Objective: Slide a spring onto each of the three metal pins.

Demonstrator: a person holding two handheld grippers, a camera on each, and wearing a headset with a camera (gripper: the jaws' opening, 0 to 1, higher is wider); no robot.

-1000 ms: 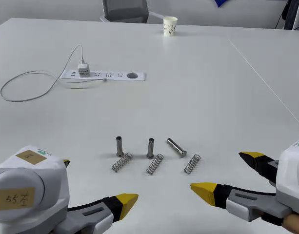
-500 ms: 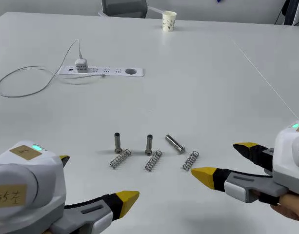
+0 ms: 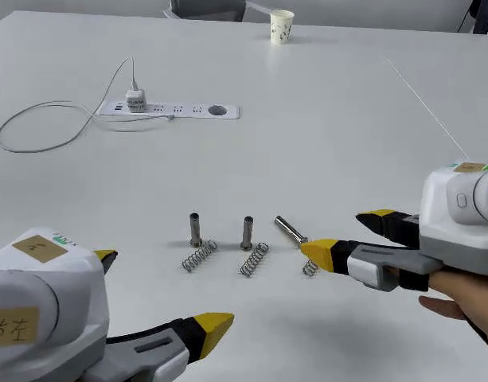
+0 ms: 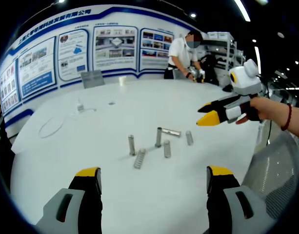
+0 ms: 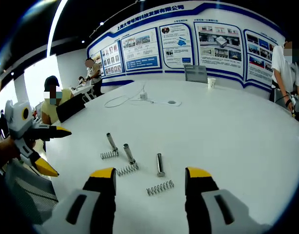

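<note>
Two metal pins (image 3: 195, 229) (image 3: 247, 232) stand upright on the white table (image 3: 339, 119). A third pin (image 3: 290, 230) lies flat to their right. In front of them lie three springs (image 3: 198, 256) (image 3: 254, 259) (image 3: 310, 268); the rightmost is partly hidden by a yellow fingertip. My right gripper (image 3: 345, 235) is open, hovering just right of the lying pin. My left gripper (image 3: 160, 290) is open near the front edge, holding nothing. In the right gripper view the lying pin (image 5: 160, 165) and a spring (image 5: 160, 187) lie just ahead of the open gripper (image 5: 150, 173). The left gripper view has the pins (image 4: 159, 137) and springs (image 4: 139, 158) beyond its open gripper (image 4: 154, 171).
A white power strip (image 3: 168, 111) with a looping cable (image 3: 37, 131) lies at the far left. A paper cup (image 3: 282, 25) stands at the far edge, with a grey chair (image 3: 208, 8) behind it. People (image 5: 50, 105) are beyond the table.
My right gripper has moved left toward the lying pin and the rightmost spring, and its near fingertip now covers part of that spring. The left gripper has stayed put.
</note>
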